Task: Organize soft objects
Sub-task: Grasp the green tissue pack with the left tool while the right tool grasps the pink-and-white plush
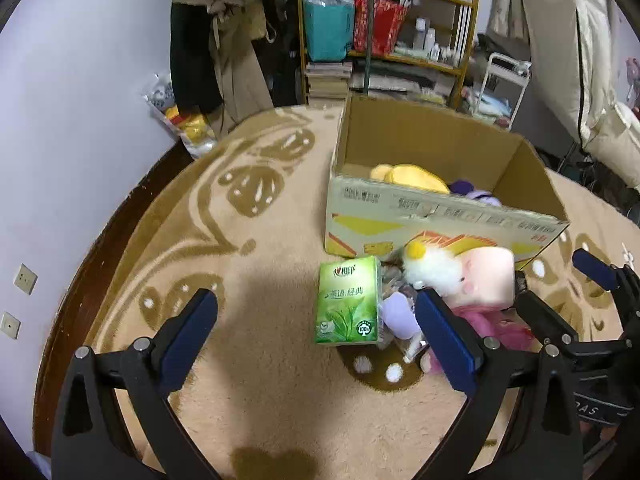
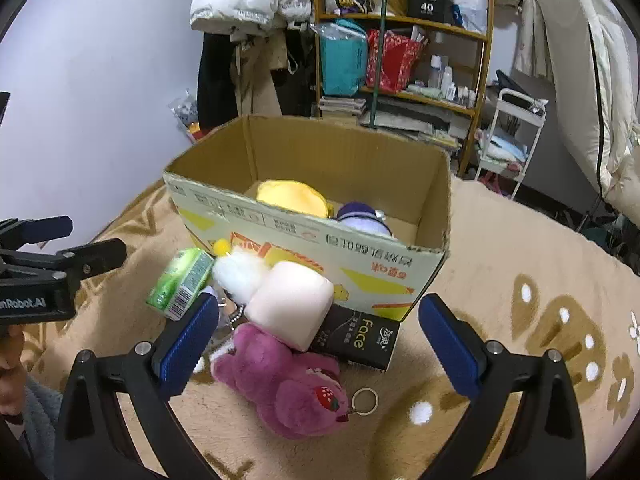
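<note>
An open cardboard box [image 1: 440, 220] [image 2: 304, 240] stands on the carpet and holds a yellow plush [image 1: 408, 176] [image 2: 292, 196] and a purple plush [image 1: 476, 192] [image 2: 360, 216]. In front of it lie a green tissue pack [image 1: 348, 300] [image 2: 180, 284], a pale pink block-headed plush with white fluff [image 1: 480, 276] [image 2: 288, 304], a magenta bear with a key ring [image 2: 288, 384] [image 1: 500, 324] and a black "face" box [image 2: 356, 340]. My left gripper [image 1: 316, 340] is open and empty, just before the tissue pack. My right gripper [image 2: 320, 344] is open and empty, over the bear.
The beige patterned carpet [image 1: 240, 240] spreads all around. A shelf unit [image 1: 384, 32] with bags and bottles, hanging coats [image 2: 248, 40], a white cart [image 2: 516, 136] and a plastic bag [image 1: 180, 120] stand behind the box. The wall is on the left.
</note>
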Demonstrator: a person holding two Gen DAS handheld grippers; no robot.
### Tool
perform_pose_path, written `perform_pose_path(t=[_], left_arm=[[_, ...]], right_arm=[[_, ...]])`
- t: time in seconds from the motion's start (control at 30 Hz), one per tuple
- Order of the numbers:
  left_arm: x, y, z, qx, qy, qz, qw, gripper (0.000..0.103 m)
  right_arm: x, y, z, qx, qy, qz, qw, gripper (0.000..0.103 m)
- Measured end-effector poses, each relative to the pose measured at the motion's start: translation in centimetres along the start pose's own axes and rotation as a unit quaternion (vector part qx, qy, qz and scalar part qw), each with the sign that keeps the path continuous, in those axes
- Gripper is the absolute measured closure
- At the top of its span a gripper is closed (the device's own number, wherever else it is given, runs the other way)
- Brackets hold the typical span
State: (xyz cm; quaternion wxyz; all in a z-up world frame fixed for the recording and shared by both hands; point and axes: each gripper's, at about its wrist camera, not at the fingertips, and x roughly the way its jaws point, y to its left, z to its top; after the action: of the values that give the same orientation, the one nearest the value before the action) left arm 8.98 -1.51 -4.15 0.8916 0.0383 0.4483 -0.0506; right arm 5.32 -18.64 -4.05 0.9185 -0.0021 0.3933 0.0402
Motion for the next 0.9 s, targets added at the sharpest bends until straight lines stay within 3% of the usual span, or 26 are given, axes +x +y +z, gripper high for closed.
perform_pose_path(t=[0.27, 0.53, 0.7, 0.8, 0.9], left_arm=[[3.2, -0.8, 0.1, 0.005, 0.051, -0.015, 0.9986, 0.005], [5.6, -1.1, 0.0, 0.011, 0.081, -0.003, 0.9966, 0.005], [7.7, -0.5, -0.3, 0.0, 0.107, 0.012, 0.9942, 0.005], [8.6, -0.1, -0.5, -0.016, 0.122, -0.013, 0.9923, 0.005], [9.2, -0.2, -0.6, -0.016, 0.131, -0.007, 0.9912, 0.005]], right_arm=[[2.4, -0.1, -0.5, 0.001, 0.033, 0.008, 0.999, 0.0], [5.4, -0.3, -1.1, 0.007, 0.07, 0.009, 0.998, 0.0], [6.1, -0.3, -1.2, 0.011, 0.072, 0.02, 0.997, 0.0], [6.3, -0.1, -1.3, 0.008, 0.071, 0.024, 0.997, 0.0], [6.5, 0.0, -1.1, 0.003, 0.072, 0.024, 0.997, 0.0]])
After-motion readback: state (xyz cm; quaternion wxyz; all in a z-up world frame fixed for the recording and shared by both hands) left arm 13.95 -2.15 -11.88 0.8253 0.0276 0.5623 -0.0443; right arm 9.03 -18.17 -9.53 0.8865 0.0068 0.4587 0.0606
